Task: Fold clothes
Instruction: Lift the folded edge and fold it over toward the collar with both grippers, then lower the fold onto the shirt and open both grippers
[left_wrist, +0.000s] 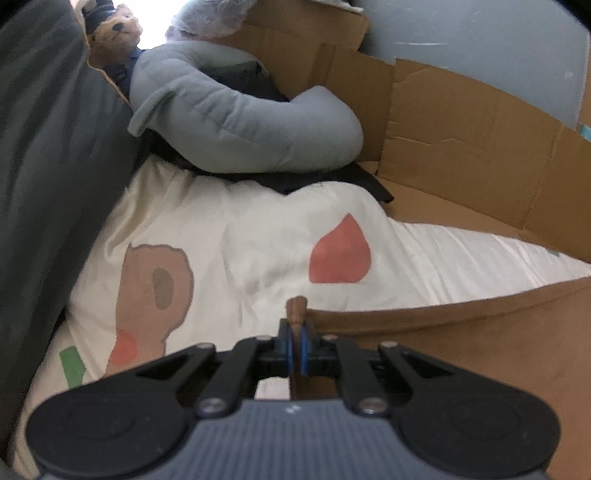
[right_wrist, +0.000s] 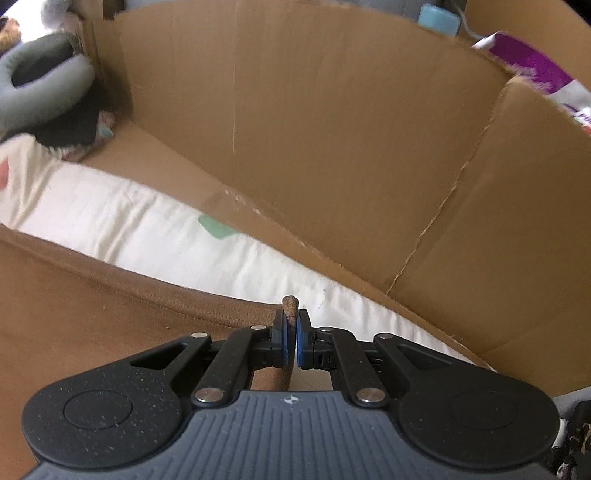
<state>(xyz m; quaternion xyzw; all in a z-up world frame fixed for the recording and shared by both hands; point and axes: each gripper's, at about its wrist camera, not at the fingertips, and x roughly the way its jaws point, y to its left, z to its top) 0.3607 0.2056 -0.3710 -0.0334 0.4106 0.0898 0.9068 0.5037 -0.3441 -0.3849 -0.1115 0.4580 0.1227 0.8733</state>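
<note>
- While both hands pinch the hem of the brown garment (right_wrist: 74, 314), the fold looks only begun, I'd judge.
- Left gripper (left_wrist: 297, 345) clamps tight on a brown tuck; right gripper (right_wrist: 291, 341) is closed on the same edge.
- The garment lies across the cream quilt (left_wrist: 229, 236), its edge lifted; flattening and further folds remain.
- Cardboard walls (right_wrist: 332, 147) hem in the far side.
- A grey pillow (left_wrist: 229, 122), dark cloth, and maybe a teddy bear (left_wrist: 118, 29), blurry, crowd the left end.

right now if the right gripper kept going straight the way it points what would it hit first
Probably the cream quilted bedding just past the brown fabric garment pinched in the right gripper; the cardboard wall stands behind, though depth is unclear.
</note>
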